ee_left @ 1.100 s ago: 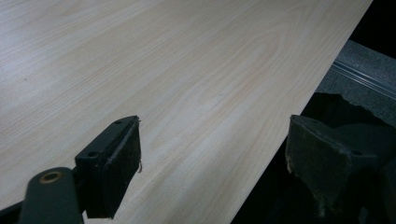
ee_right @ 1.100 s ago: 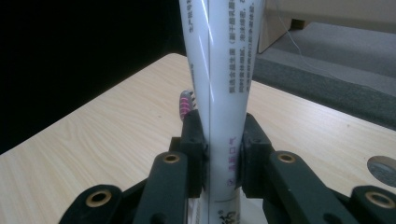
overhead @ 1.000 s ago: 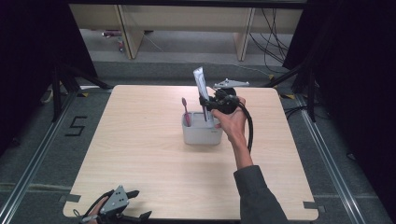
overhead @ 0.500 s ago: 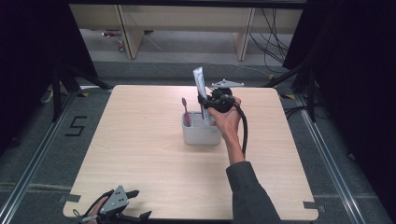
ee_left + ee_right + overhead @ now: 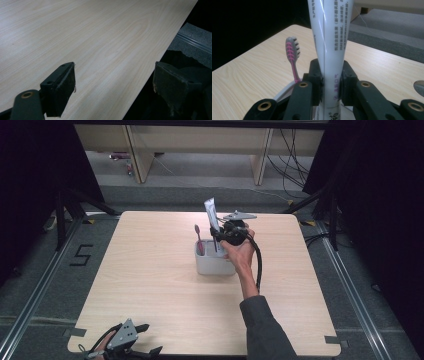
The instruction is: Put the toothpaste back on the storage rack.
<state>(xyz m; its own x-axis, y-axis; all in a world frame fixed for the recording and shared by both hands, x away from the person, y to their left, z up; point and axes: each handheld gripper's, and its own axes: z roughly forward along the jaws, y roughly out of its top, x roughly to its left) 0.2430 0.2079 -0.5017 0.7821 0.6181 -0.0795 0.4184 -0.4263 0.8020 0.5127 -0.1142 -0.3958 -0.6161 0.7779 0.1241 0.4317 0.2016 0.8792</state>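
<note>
On the pale wooden table [image 5: 150,285], a white rectangular holder [image 5: 214,264] contains an upright pink toothbrush [image 5: 199,239]. The right gripper [image 5: 220,236] clasps a tall white toothpaste tube [image 5: 211,214] standing over the holder. The left gripper [image 5: 145,340] sits at the table's near left edge.

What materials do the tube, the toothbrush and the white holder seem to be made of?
Tube: probably soft plastic laminate, glossy white; a bright streak of light and a lengthwise seam run along it, with printed text. Toothbrush: plastic, pink handle with a grey head and dark bristles. Holder: smooth white, matte in look; plastic or ceramic, the pictures leave it open.
</note>
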